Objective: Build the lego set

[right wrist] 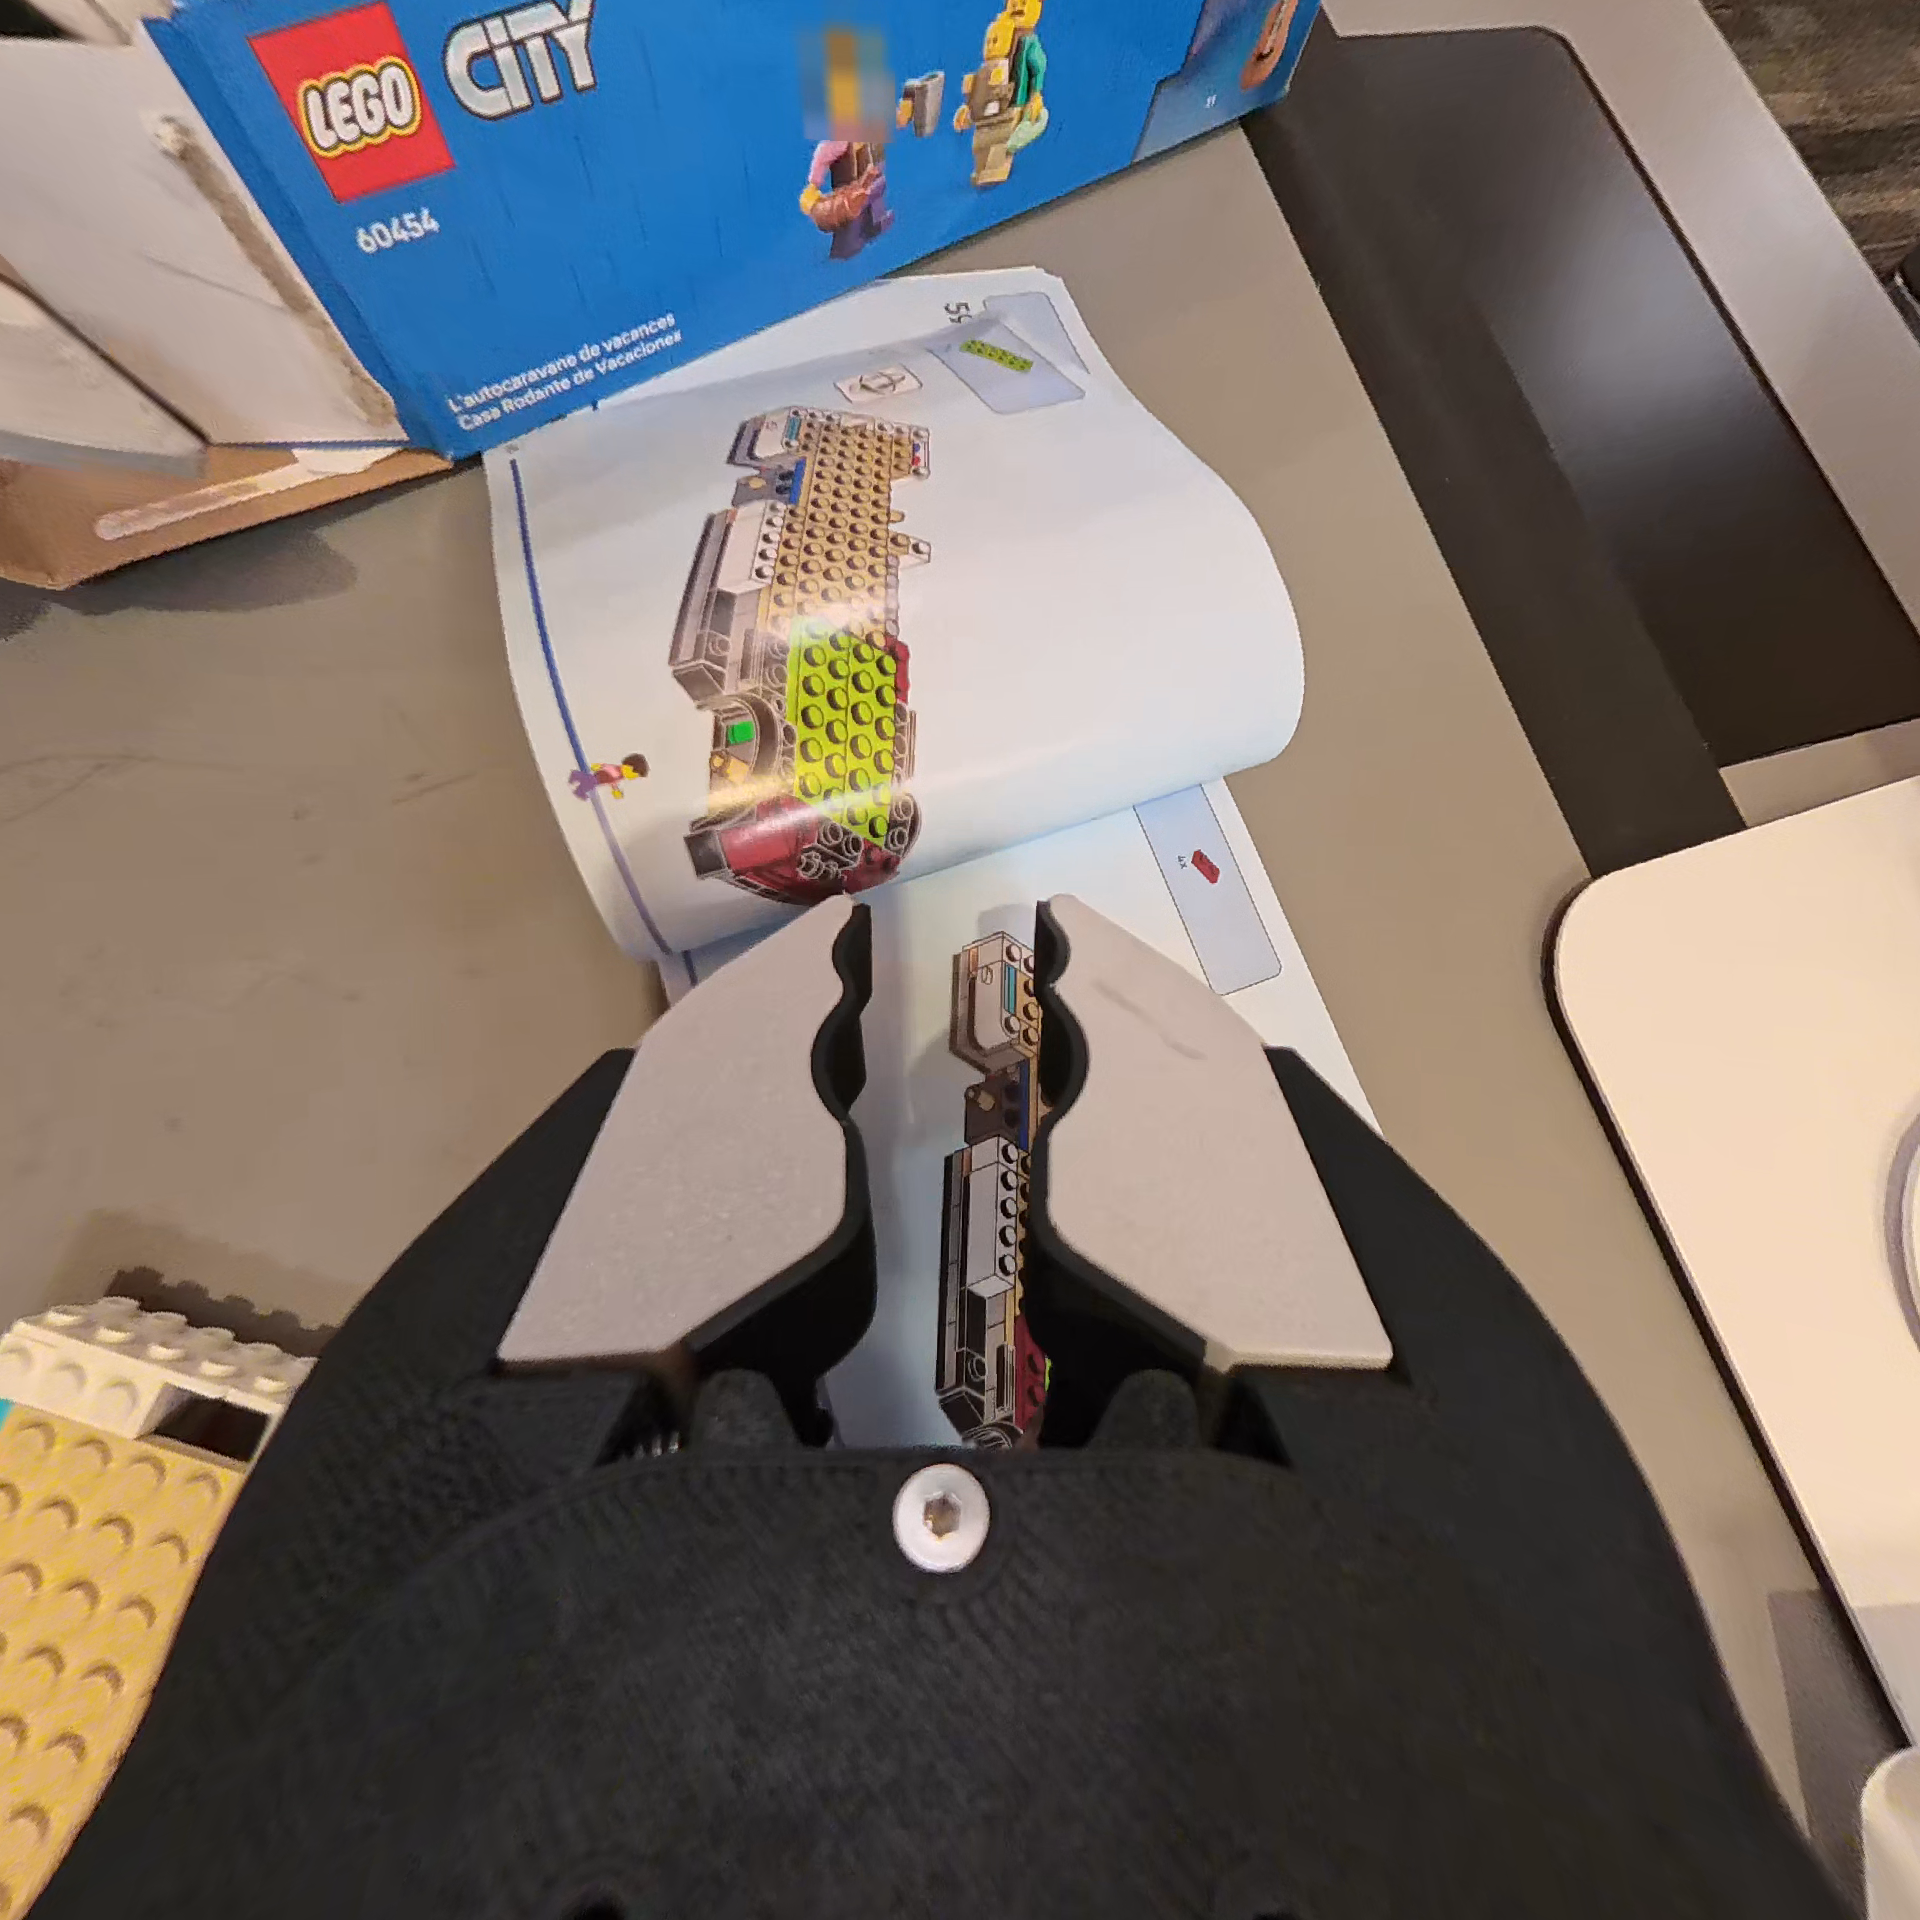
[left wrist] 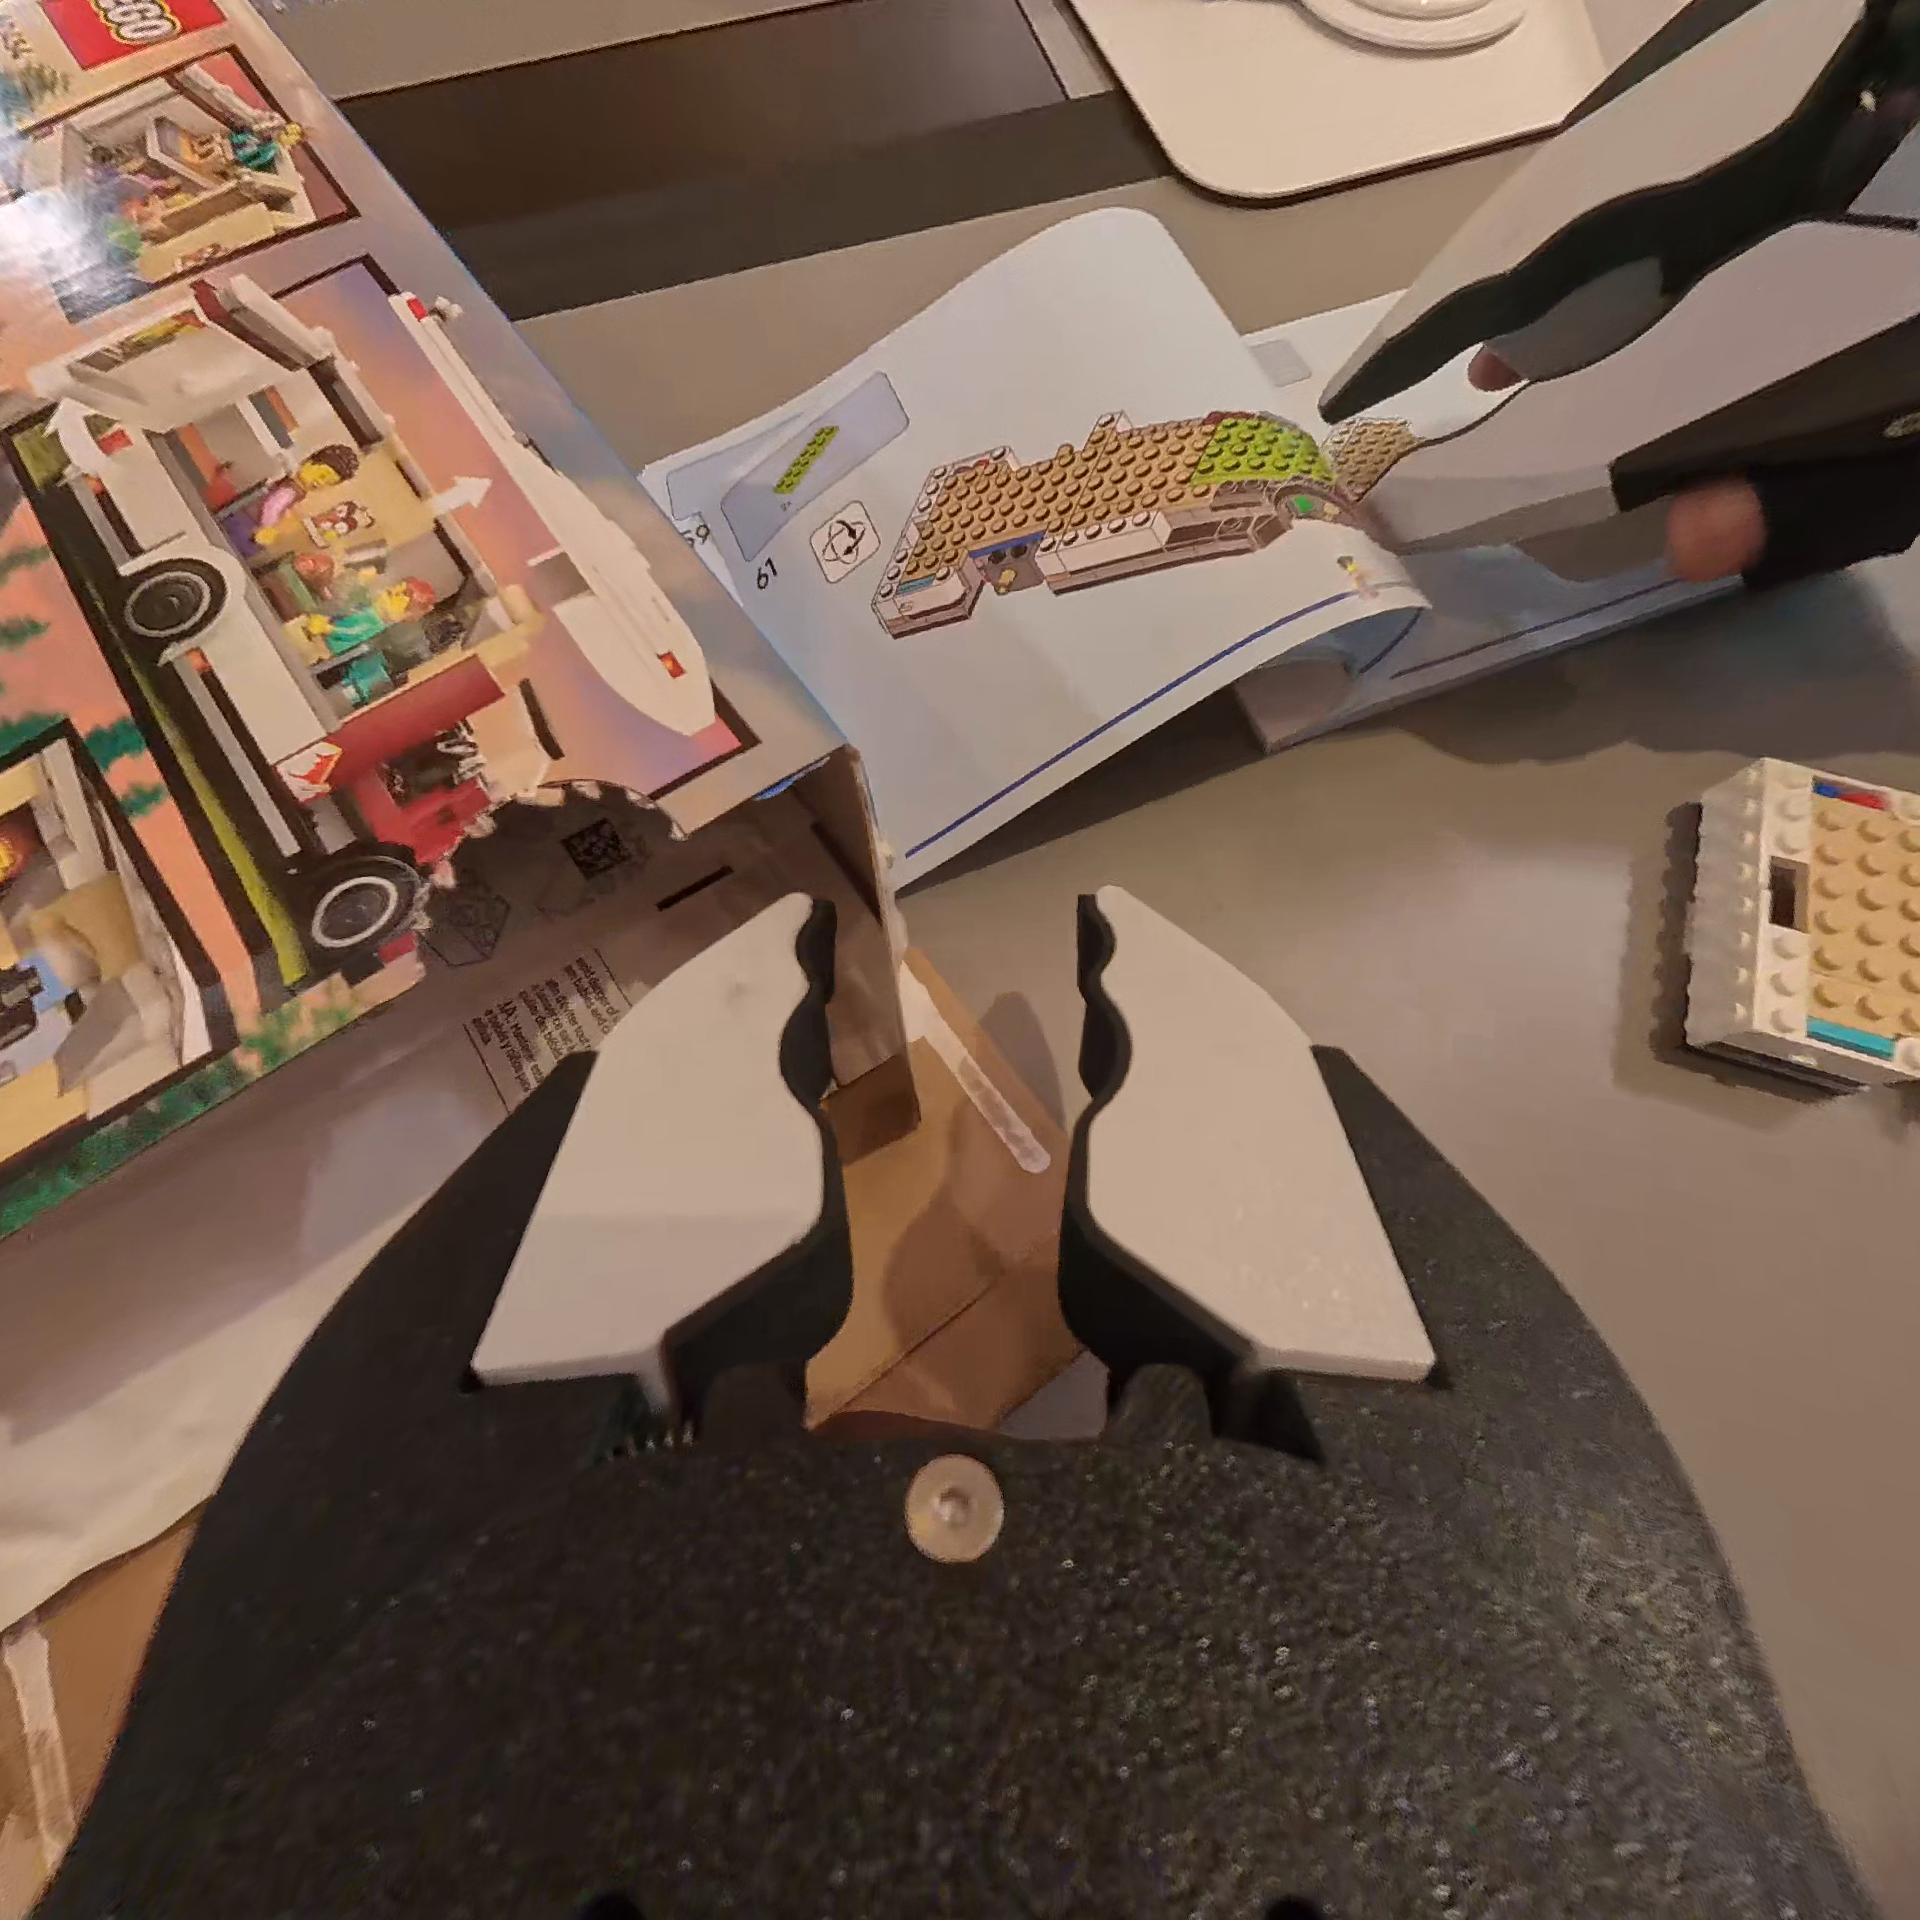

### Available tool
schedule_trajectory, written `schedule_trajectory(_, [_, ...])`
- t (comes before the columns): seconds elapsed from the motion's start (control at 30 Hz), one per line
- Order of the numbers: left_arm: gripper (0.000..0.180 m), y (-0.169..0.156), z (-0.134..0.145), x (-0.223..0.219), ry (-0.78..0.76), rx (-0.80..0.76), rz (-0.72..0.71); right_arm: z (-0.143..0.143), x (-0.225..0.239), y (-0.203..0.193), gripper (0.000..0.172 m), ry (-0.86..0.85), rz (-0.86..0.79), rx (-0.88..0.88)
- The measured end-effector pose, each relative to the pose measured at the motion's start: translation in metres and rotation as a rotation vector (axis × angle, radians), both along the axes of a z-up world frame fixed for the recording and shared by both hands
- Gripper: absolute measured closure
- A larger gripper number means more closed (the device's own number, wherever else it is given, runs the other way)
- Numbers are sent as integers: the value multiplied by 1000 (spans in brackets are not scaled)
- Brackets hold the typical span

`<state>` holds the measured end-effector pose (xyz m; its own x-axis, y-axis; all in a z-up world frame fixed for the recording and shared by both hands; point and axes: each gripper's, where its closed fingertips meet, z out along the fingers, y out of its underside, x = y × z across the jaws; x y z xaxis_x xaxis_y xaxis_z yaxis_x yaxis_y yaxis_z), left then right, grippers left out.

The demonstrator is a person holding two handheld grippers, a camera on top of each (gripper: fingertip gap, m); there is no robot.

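My left gripper is open at the open end of a printed toy-brick box. The box's upright end flap stands between the jaws, close to the left pad, and the right pad is well clear of it. My right gripper is open over an open instruction booklet. Its left fingertip is at the lower edge of a curled, raised page. Nothing is clamped between its pads. The left wrist view also shows the right gripper at the booklet's right edge, held by a gloved hand.
A part-built white and tan brick model lies right of the left gripper and shows at lower left in the right wrist view. A brown cardboard flap lies under the left jaws. A white board and a dark strip lie to the right.
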<state>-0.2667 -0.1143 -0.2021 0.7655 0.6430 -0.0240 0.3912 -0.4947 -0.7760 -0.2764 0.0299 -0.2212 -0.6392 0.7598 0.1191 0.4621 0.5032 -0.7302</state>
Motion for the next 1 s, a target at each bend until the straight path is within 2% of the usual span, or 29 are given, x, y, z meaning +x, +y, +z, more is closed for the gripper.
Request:
schedule_trajectory(0.3, [178, -6, -1, -10, 31, 49, 45, -1, -4, -2, 142, 21, 2, 4])
schedule_trajectory(0.7, [179, -18, 16, -14, 51, 129, 71, 0, -9, -7, 143, 49, -4, 1])
schedule_trajectory(1.0, [179, -17, 2, -9, 18, 74, 41, 2, -11, -9, 143, 70, -10, -8])
